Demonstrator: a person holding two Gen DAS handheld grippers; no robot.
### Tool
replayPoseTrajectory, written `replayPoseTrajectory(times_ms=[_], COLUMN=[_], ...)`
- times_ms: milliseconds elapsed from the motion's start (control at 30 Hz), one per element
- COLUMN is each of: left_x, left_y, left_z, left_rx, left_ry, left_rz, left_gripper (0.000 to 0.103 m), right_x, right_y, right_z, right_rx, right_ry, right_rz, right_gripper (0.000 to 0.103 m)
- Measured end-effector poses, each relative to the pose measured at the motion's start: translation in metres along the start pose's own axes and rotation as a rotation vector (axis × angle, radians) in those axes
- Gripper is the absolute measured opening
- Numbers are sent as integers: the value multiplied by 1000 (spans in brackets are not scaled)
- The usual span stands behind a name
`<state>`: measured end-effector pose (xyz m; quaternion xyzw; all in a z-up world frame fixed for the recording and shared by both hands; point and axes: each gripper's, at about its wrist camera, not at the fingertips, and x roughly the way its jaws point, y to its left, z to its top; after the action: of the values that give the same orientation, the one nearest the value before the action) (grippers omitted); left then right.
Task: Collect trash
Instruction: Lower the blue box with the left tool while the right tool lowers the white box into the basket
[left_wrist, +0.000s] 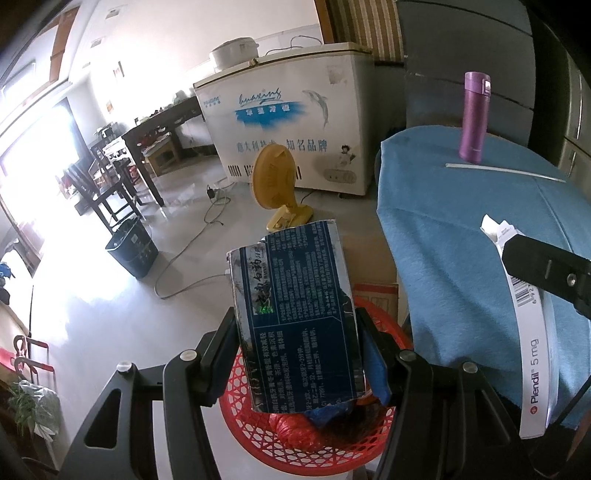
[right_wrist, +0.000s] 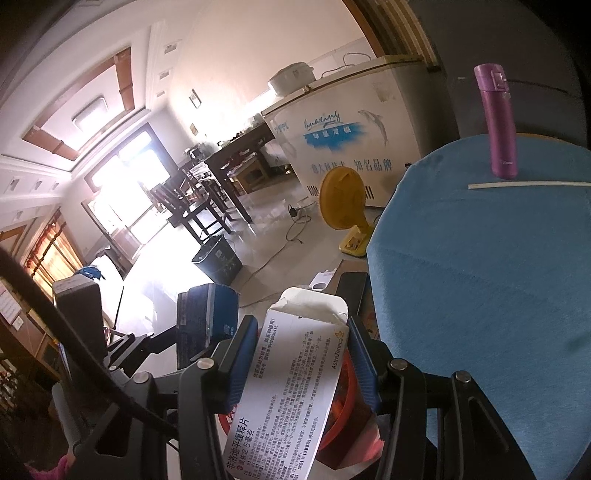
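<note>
The left gripper (left_wrist: 299, 354) pinches a dark blue toothpaste box (left_wrist: 295, 314) between its two fingers. The box stands up tall, with its long side going up and away from the gripper and leaning a little to the left. Its torn open end is at the top. The box hangs right over a red plastic basket (left_wrist: 258, 435) that sits on the floor beside the table. Some red and blue trash is already in the basket.

The right gripper (right_wrist: 295, 365) pinches a white medicine box (right_wrist: 291, 380) between its blue pads (right_wrist: 242, 354). This box is long too. Its long side goes up and away from the gripper, and its open flap end is on top, pointing toward the room. It is also above the red basket, near the left edge of the table.

The table has a blue cloth (left_wrist: 461, 221) on it. A purple bottle (left_wrist: 474, 118) stands upright near the far edge of the tabletop. A white straw (left_wrist: 506, 171) lies flat just in front of the bottle.
</note>
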<state>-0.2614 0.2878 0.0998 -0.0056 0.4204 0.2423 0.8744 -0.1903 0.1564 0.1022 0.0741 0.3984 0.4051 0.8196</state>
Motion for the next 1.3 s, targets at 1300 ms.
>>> replayPoseTrajectory(times_ms=[1300], left_x=[54], left_y=[-7], left_z=[6], left_rx=[-16], left_ry=[118], left_rz=[-2], left_gripper=[63], right_x=[53], right_y=[-10], right_z=[-9], right_rx=[55], right_ry=[120], right_rz=[2], right_gripper=[53])
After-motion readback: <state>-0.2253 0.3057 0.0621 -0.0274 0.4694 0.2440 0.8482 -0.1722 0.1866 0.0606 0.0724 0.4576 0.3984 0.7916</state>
